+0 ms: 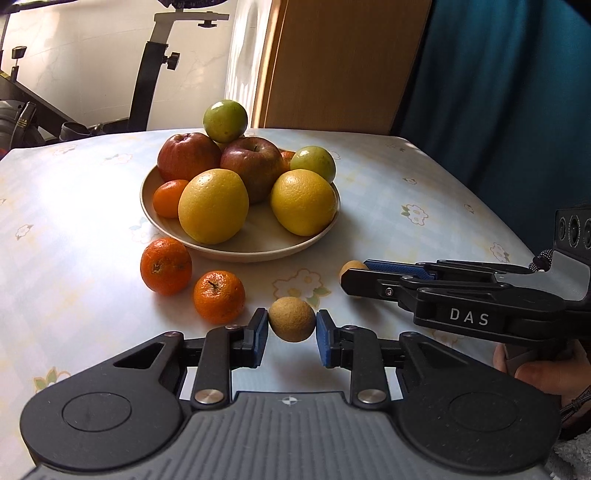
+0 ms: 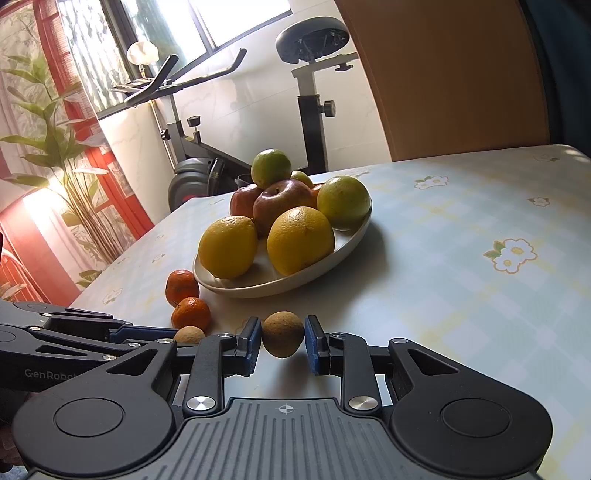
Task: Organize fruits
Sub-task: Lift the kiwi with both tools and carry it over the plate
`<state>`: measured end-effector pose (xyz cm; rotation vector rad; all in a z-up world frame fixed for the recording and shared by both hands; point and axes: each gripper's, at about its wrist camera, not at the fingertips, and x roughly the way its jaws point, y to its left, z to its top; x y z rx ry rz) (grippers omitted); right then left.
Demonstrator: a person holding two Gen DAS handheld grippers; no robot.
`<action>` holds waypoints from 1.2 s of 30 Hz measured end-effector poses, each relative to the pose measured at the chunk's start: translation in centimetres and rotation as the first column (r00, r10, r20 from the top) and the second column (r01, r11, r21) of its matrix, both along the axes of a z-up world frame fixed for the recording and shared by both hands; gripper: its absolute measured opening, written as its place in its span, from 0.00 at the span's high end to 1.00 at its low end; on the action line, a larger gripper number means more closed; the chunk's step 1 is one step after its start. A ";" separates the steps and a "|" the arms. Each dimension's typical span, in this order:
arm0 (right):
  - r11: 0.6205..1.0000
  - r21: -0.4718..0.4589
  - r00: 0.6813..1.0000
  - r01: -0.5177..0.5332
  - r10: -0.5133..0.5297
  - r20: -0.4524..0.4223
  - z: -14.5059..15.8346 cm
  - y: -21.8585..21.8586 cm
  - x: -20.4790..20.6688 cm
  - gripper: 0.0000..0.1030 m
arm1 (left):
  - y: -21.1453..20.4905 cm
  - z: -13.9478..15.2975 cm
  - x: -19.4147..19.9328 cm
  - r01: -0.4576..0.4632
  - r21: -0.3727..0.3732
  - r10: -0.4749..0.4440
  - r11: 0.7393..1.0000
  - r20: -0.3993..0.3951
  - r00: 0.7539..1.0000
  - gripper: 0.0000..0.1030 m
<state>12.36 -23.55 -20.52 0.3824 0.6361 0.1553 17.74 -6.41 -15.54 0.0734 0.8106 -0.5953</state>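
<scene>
Behind the counter [image 2: 461, 229], covered in a pale checked cloth with white flowers, stands an exercise bike [image 2: 310, 110] with a black saddle [image 2: 314, 37] and handlebars [image 2: 184, 79], against a white wall [image 1: 92, 74]. A leafy plant [image 2: 62, 155] rises at the left by red curtains [image 2: 110, 177] and a window [image 2: 221, 18]. A wooden panel [image 1: 332, 62] and dark teal fabric [image 1: 498, 92] lie behind the counter's far edge
</scene>
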 end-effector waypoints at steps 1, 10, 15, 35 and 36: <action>1.000 0.000 1.000 0.000 0.000 0.000 0.0 0.0 0.0 0.77 | 0.2 0.1 -0.1 -0.008 -0.005 0.008 1.000 0.004 1.000 0.71; 1.000 0.000 1.000 0.002 -0.002 0.001 0.0 0.0 0.0 0.77 | 1.3 0.8 -0.5 -0.063 -0.021 0.063 0.998 0.031 0.998 0.71; 1.000 0.000 1.000 0.001 -0.001 0.000 0.0 0.0 0.0 0.77 | 1.4 0.9 -0.5 -0.063 -0.023 0.064 0.998 0.039 0.997 0.71; 1.000 -0.023 1.000 0.001 -0.001 0.026 2.8 0.7 1.1 0.77 | 3.7 5.0 2.5 -0.123 -0.077 0.130 0.989 0.106 0.986 0.71; 1.000 -0.022 0.999 -0.002 0.003 0.035 3.4 0.7 1.5 0.77 | 3.9 5.4 2.9 -0.131 -0.084 0.140 0.988 0.110 0.984 0.71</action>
